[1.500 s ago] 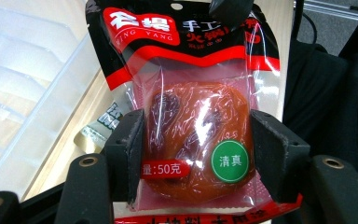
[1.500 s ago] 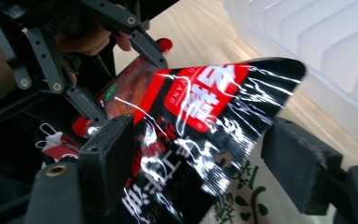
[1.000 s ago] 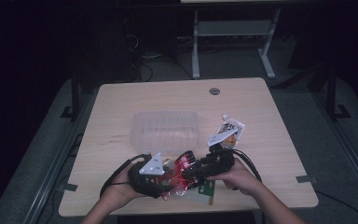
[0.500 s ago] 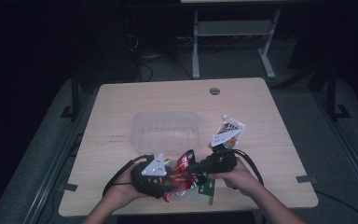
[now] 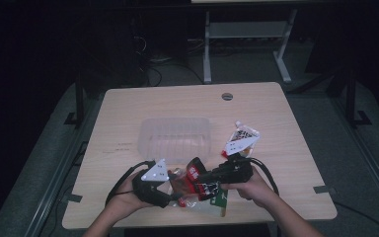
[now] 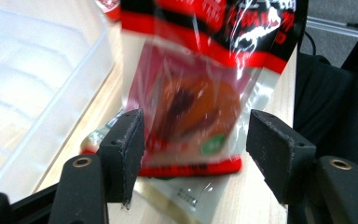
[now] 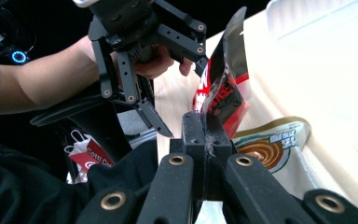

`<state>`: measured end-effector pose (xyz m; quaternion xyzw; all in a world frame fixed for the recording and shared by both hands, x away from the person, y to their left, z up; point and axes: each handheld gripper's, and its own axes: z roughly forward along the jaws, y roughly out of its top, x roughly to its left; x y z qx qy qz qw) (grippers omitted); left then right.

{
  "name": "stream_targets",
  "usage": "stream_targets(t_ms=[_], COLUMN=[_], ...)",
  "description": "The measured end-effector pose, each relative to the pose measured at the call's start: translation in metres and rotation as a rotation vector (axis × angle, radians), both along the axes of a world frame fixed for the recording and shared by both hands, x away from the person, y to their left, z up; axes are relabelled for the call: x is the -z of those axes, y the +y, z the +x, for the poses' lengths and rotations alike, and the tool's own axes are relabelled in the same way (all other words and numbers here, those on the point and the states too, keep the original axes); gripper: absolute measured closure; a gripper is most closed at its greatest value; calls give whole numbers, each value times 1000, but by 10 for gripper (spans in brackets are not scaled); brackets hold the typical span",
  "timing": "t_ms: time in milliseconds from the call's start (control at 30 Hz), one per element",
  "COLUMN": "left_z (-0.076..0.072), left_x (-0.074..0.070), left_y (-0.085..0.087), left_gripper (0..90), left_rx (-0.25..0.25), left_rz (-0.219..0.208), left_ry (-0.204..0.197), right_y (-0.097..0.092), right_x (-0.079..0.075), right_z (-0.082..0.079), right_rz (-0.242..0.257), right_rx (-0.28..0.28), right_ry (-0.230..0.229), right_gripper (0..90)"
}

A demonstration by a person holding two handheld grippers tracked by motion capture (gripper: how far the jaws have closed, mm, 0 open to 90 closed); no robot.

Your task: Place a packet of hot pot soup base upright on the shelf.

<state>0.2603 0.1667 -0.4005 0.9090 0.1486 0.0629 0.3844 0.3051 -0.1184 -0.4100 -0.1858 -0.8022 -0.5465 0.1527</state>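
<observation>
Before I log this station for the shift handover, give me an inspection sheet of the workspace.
Surface: wooden table, round port near far edge.
Job's things: red snack packet held upright; clear plastic tub behind it.
Clutter: green-cornered packet lying flat; another packet right of tub.
Grippers: right tool shut on red packet's edge; left tool open, jaws just widening either side of it.
Cables: black cable looping off right tool.
Surroundings: dark floor, white desk frame.
</observation>
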Motion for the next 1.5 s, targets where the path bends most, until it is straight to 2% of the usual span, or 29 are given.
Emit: stream_targets(t_ms=[133, 233, 367, 567, 767, 933, 1167, 1467, 1500], left_z=[1, 2, 3, -1, -3, -1, 3, 4, 5], left_x=[-1, -2, 0, 9, 14, 18, 22, 24, 25], left_y=[7, 15, 23, 37, 54, 62, 67, 68, 69], left_gripper=[330, 276, 213, 135, 110, 107, 108, 108, 108], left_rx=[-18, -43, -73, -128, -186, -221, -227, -227, -227], left_rz=[-10, -12, -18, 13, 15, 46, 70, 72, 72], left_ry=[3, 20, 31, 37, 41, 35, 36, 38, 39], right_y=[-3, -8, -10, -6, -4, -4, -9, -23, -27], right_x=[-5, -14, -22, -29, -42, -52, -66, -78, -80], right_z=[-1, -2, -2, 1, 8, 15, 31, 50, 54], right_rz=[24, 49, 73, 64, 67, 72, 71, 55, 50], right_rx=[11, 17, 19, 26, 55, 89, 157, 252, 276], right_ry=[-13, -39, -51, -79, -109, -116, -128, -156, -154], right_gripper=[900, 900, 900, 900, 900, 900, 900, 900, 900])
